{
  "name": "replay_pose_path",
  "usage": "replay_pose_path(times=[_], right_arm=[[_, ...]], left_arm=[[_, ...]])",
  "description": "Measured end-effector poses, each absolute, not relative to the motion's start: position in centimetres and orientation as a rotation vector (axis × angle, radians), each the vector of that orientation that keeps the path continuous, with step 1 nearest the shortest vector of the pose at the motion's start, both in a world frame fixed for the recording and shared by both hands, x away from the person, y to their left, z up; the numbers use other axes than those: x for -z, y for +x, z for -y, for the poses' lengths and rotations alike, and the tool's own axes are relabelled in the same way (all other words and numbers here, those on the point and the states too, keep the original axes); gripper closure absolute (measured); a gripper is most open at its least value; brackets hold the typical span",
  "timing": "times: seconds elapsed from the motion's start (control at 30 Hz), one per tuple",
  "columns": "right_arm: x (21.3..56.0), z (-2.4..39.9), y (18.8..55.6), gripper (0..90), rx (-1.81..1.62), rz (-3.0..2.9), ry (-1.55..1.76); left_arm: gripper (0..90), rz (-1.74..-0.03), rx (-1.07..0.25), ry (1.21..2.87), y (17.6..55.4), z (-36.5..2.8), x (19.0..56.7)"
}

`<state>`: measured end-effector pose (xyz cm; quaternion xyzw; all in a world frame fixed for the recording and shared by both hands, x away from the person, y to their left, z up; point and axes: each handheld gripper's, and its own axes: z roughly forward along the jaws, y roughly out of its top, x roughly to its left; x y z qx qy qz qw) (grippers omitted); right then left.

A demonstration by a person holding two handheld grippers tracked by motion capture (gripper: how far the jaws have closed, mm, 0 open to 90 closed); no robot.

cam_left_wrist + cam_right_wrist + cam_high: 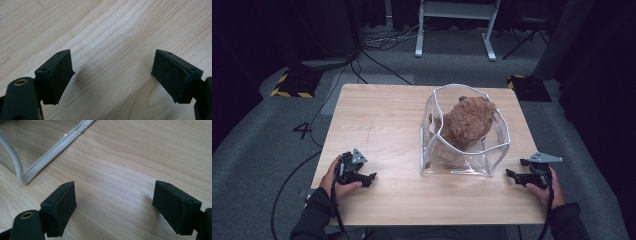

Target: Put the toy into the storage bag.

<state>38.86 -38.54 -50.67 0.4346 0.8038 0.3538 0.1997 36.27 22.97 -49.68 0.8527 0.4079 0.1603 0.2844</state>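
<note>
Both grippers' fingers released – right gripper (pixel 113 202) near clear bag (pixel 50 157) corner; high view: brown plush (pixel 467 122) inside.

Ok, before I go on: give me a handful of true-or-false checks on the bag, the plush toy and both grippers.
1. The brown plush toy sits inside the clear bag. True.
2. The left gripper is shut on the bag's white trim. False: its jaws stand open over bare wood, apart from the bag.
3. The right gripper is open with nothing between its jaws. True.
4. The bag lies flat and zipped closed. False: it stands upright with its top open.
5. The bag stands on the right half of the wooden table. True.
6. The plush toy lies on the table beside the left gripper. False: it is in the bag.
</note>
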Motion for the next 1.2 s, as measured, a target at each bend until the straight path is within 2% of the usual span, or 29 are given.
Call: replay_pose_path(times=[0.17, 0.33, 1.2], right_arm=[[50.7, 38.5, 38.9, 18.7, -0.989, -2.247, 1.215], [50.7, 38.5, 38.9, 18.8, -0.989, -2.247, 1.215], [50.7, 38.6, 38.8, 18.7, -0.989, -2.249, 1.215]], left_arm=[[16.5, -1.128, -0.387, 2.198, 35.6, -23.8, 50.3], [15.6, -1.149, -0.424, 2.134, 34.7, -24.1, 50.8], [15.4, -1.166, -0.433, 2.126, 34.5, -24.1, 50.8]])
